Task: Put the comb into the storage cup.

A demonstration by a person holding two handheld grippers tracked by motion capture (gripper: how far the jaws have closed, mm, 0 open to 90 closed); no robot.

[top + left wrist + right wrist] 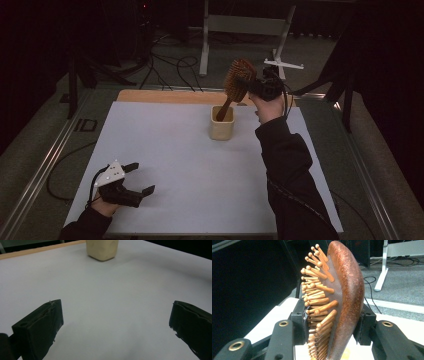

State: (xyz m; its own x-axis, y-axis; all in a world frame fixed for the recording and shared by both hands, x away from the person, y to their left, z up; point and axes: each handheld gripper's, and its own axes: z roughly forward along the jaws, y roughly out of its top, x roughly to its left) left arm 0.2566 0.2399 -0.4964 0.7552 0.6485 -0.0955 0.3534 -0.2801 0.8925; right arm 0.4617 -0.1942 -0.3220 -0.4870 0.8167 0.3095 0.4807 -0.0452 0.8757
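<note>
1. The hairbrush [239,77] is clamped by its head in the right gripper [260,86], handle tip inside the cream cup [222,123] near the far edge of the desk [165,150], right of its middle.
2. Risk: the slanted handle leans on the cup's rim; a sideways pull could tip the light cup over.
3. Risk: one jaw presses on the wooden pins [317,297], the other on the curved back, so the brush may twist or slip.
4. The right arm reaches forward, hand raised above the cup.
5. The left gripper [136,181] rests near the desk's near left corner, jaws wide apart, holding nothing.
</note>
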